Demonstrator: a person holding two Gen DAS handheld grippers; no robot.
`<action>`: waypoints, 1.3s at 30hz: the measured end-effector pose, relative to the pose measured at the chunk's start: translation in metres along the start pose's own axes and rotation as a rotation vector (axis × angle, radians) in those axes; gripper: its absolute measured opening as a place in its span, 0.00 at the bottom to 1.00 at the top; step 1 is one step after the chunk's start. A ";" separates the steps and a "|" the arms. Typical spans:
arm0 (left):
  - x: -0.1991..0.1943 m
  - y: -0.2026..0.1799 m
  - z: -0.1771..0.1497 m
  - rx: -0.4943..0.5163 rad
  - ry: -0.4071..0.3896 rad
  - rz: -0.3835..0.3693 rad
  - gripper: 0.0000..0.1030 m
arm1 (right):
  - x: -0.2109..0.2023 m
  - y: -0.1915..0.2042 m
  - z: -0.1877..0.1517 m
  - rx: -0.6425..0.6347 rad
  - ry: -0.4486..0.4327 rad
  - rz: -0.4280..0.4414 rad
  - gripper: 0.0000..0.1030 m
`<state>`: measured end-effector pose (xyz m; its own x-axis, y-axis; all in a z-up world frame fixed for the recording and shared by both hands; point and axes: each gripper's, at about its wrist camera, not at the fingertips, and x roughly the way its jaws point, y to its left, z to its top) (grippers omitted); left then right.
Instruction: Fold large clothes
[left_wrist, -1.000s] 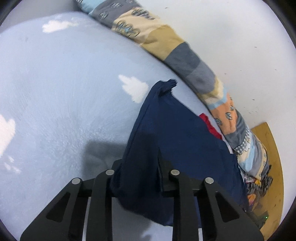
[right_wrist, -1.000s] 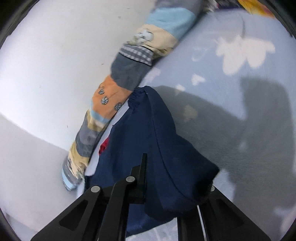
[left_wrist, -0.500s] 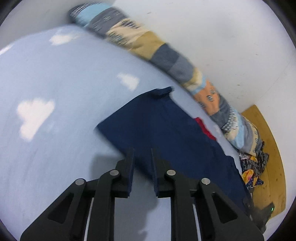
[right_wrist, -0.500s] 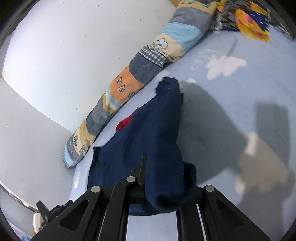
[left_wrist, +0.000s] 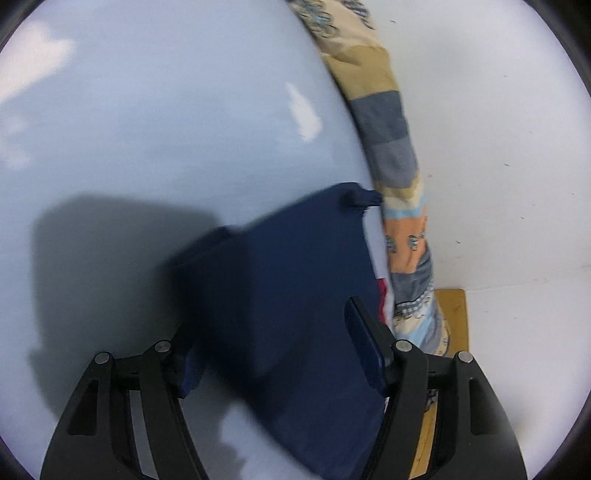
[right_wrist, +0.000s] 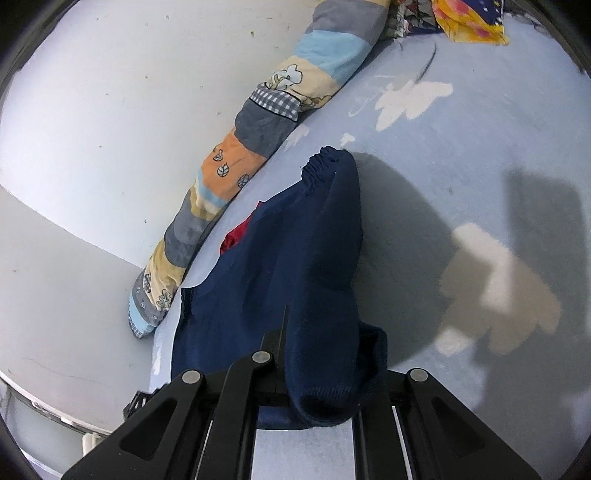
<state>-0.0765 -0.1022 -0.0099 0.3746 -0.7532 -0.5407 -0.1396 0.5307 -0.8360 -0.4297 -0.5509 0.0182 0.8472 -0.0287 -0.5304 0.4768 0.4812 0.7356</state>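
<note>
A navy blue knit sweater (left_wrist: 295, 295) lies on the light blue bed sheet (left_wrist: 166, 129) next to the wall. My left gripper (left_wrist: 273, 350) is open and empty, its jaws spread wide just above the sweater's flat body. My right gripper (right_wrist: 317, 354) is shut on the sweater (right_wrist: 295, 266), with a fold of it draped over the right finger. A ribbed cuff (right_wrist: 325, 162) points away from me. A red garment (right_wrist: 236, 236) peeks out from under the sweater's far edge.
A long patchwork bolster (left_wrist: 391, 155) runs along the white wall (left_wrist: 498, 129); it also shows in the right wrist view (right_wrist: 240, 155). Colourful clothes (right_wrist: 465, 18) lie at the bed's far end. A wooden floor strip (left_wrist: 450, 314) shows beside the bed.
My left gripper let go of the sweater and opened wide, then moved over its body. My right gripper kept its hold on the sweater and lifted away from the bed a little.
</note>
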 end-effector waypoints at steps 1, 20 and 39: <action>0.007 -0.005 0.001 0.005 -0.018 -0.007 0.65 | 0.001 -0.001 0.001 0.001 0.003 0.000 0.08; -0.086 -0.014 -0.101 0.198 -0.152 0.158 0.14 | -0.017 -0.017 0.010 -0.028 0.022 -0.060 0.08; -0.129 -0.096 -0.151 0.712 -0.232 0.278 0.57 | -0.096 0.012 0.001 -0.232 -0.078 -0.207 0.38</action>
<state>-0.2501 -0.1142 0.1258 0.6042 -0.4985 -0.6216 0.3338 0.8667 -0.3706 -0.5053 -0.5433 0.0783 0.7576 -0.2097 -0.6181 0.5824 0.6449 0.4950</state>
